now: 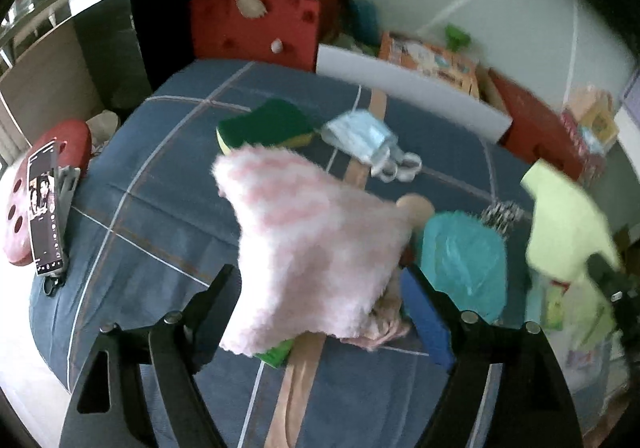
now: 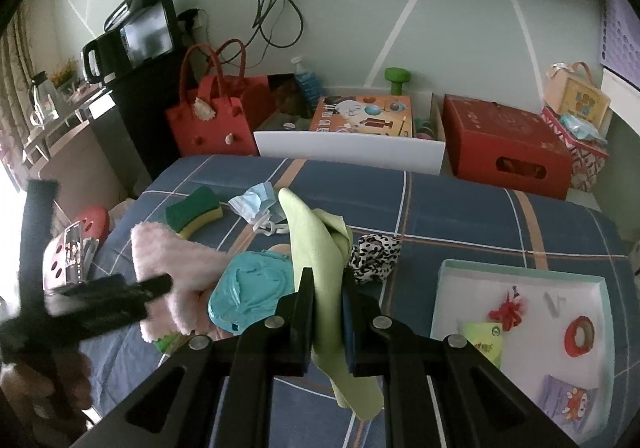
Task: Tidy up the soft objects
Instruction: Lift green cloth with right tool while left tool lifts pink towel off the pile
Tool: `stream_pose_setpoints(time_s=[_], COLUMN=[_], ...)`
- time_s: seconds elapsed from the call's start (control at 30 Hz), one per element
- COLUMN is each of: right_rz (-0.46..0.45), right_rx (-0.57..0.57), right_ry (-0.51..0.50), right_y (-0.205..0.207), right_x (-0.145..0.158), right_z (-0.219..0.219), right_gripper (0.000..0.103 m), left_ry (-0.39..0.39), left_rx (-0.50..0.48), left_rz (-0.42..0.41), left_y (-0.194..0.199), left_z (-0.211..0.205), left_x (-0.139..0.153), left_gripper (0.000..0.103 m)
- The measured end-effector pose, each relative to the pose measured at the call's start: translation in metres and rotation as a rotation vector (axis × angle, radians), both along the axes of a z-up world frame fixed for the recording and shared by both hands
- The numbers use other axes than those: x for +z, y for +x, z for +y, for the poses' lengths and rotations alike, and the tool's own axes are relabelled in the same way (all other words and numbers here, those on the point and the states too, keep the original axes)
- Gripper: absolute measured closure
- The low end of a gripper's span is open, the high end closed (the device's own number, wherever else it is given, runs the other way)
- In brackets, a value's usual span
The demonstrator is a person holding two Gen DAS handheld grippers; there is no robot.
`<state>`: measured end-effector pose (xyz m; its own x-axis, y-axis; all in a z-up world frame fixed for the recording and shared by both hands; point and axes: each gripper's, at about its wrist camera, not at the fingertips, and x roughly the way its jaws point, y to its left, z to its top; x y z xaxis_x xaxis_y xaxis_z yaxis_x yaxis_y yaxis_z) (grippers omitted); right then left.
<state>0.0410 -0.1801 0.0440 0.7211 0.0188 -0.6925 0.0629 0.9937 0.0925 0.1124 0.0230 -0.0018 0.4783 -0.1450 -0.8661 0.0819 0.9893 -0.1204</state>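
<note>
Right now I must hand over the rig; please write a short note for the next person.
Left gripper: open, over the pink fluffy cloth, not gripping it.
Right gripper: shut on the green cloth, lifted off the bed.
On the blanket: sponge, face mask, teal bag, spotted scrunchie.
Tray at right holds small items, none of these.
Left: sort all of them.

A bed with a blue plaid cover (image 2: 460,208) carries a green-and-yellow sponge (image 2: 194,210), a crumpled blue face mask (image 2: 256,202), a teal plastic bag (image 2: 250,290), a black-and-white spotted cloth (image 2: 376,256) and a shallow pale-green tray (image 2: 442,288).
</note>
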Motion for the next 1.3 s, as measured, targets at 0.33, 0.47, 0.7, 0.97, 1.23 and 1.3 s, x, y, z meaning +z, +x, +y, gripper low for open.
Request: stream_pose_setpoints(time_s=[0.33, 0.47, 0.7, 0.97, 1.23, 1.3], right_rz=[-0.001, 0.001, 0.006, 0.014, -0.021, -0.026], right_rx=[-0.006, -0.013, -0.017, -0.014, -0.021, -0.026], right_ry=[0.024, 0.036, 0.041, 0.038, 0.039, 0.041], right_y=[-0.001, -0.001, 0.000, 0.001, -0.005, -0.006], right_x=[0.001, 0.001, 0.001, -0.001, 0.007, 0.009], right_z=[-0.005, -0.009, -0.009, -0.008, -0.011, -0.013], right_gripper=[0.090, 0.090, 0.090, 0.090, 0.090, 0.090], left_ry=[0.133, 0.108, 0.068, 0.040, -0.030, -0.044], left_rx=[0.014, 0.075, 0.065, 0.055, 0.081, 0.081], left_rz=[0.054, 0.057, 0.084, 0.035, -0.147, -0.192], left_y=[0.009, 0.012, 0.012, 0.009, -0.009, -0.014], left_z=[-0.013, -0.001, 0.003, 0.001, 0.009, 0.009], left_x=[-0.029, -0.029, -0.033, -0.017, 0.035, 0.048], left_gripper=[0.021, 0.046, 0.088, 0.092, 0.092, 0.092])
